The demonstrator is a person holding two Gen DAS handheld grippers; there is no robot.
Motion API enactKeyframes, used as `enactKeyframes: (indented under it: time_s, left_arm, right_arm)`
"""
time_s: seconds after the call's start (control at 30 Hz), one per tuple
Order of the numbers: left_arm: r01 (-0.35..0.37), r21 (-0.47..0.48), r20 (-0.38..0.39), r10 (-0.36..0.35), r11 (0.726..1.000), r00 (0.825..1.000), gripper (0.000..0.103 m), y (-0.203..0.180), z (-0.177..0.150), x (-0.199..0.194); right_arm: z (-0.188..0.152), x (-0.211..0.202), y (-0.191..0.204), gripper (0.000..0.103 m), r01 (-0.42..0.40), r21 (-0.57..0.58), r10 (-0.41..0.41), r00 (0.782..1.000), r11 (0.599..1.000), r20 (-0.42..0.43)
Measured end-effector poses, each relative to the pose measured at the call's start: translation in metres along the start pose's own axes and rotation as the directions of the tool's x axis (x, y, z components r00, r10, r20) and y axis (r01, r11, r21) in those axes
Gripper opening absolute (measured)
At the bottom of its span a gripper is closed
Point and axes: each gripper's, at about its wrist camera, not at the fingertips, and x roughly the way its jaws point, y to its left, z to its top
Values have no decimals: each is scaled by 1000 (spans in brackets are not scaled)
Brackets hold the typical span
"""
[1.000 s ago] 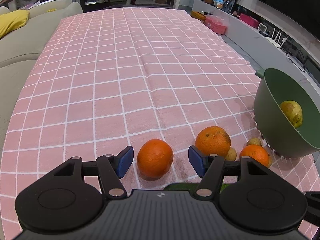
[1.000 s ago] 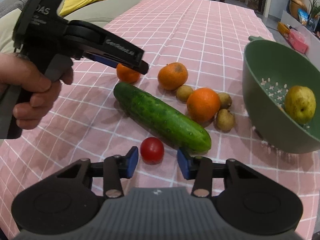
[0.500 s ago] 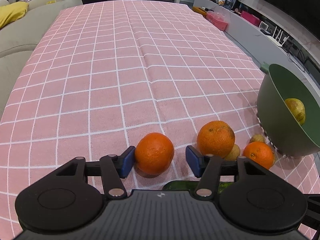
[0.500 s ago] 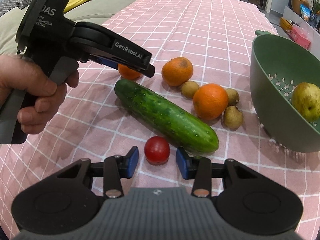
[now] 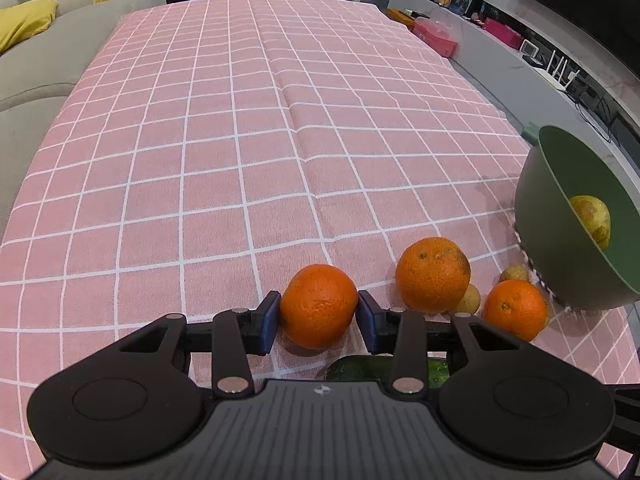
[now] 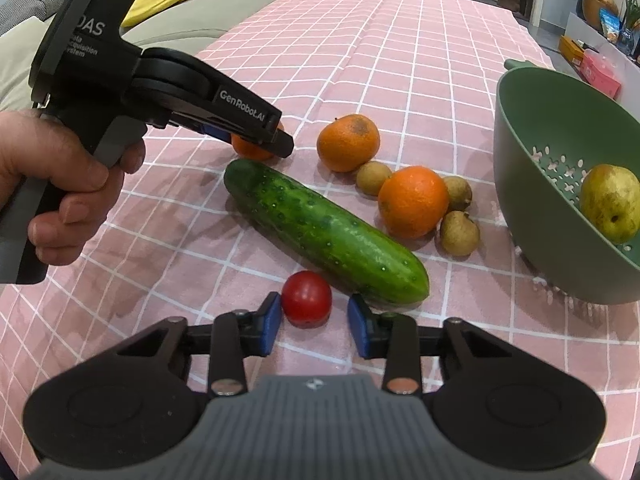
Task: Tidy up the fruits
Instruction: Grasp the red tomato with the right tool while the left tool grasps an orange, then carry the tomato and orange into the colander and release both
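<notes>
My left gripper [image 5: 319, 314] is closing its jaws on an orange [image 5: 318, 306] that rests on the pink checked cloth [image 5: 240, 140]; both blue pads touch its sides. From the right wrist view, that gripper [image 6: 276, 140], held in a hand, covers most of the same orange [image 6: 250, 151]. My right gripper [image 6: 312, 320] is closing around a small red tomato [image 6: 306, 298]: the left pad touches it, while a gap remains at the right pad. A green colander [image 6: 520, 152] at the right holds a pear [image 6: 610, 202].
A long cucumber [image 6: 324, 232] lies diagonally just beyond the tomato. Two more oranges [image 6: 348, 142] [image 6: 413, 201] and three small brown fruits [image 6: 459, 233] sit between the cucumber and the colander. A sofa [image 5: 48, 64] borders the table's left side.
The left gripper's jaws have drawn in from wide apart until they touch the orange. The right gripper's jaws have narrowed around the tomato. Neither hand has shifted.
</notes>
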Motion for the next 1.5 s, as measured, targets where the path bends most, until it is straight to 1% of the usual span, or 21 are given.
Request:
enactKeyframes:
  time_s: [0.1, 0.2, 0.27, 0.4, 0.63, 0.8, 1.03, 1.13, 1.3, 1.5]
  left_arm:
    - [-5, 3, 12, 5, 1000, 1000, 45, -1, 2, -7]
    - [-5, 0, 24, 5, 1000, 1000, 45, -1, 4, -12]
    - [-7, 2, 28, 7, 1000, 1000, 45, -1, 4, -15]
    - [-12, 17, 38, 12, 1000, 999, 45, -4, 4, -21]
    - [-16, 37, 54, 14, 999, 998, 45, -11, 5, -32]
    - [-24, 63, 68, 20, 998, 998, 45, -22, 3, -42]
    - [-42, 62, 89, 36, 997, 995, 45, -37, 0, -65]
    - [-39, 94, 87, 31, 995, 996, 45, -52, 2, -73]
    - [-27, 153, 85, 15, 988, 996, 45, -80, 10, -81]
    - [-2, 240, 97, -21, 971, 995, 45, -120, 29, -76]
  right_arm:
    - [1, 1, 1, 30, 0, -5, 0, 1000, 1000, 3]
    - [2, 2, 2, 23, -8, -14, 8, 1000, 1000, 3]
    - [2, 1, 3, 22, -9, -23, 9, 1000, 1000, 3]
    - [4, -2, 2, 22, -25, -18, 25, 1000, 1000, 2]
    - [15, -26, 0, 22, -57, -7, 57, 997, 998, 46]
    - [23, -40, -8, 22, -54, 8, 54, 996, 998, 71]
    - [42, -70, -38, 22, -38, 72, 26, 987, 997, 162]
    - [50, -80, -58, 22, -26, 101, 7, 983, 995, 186]
    - [57, -88, -87, 22, -1, 146, -28, 980, 989, 195]
    - [67, -101, -121, 22, 23, 213, -71, 973, 977, 220]
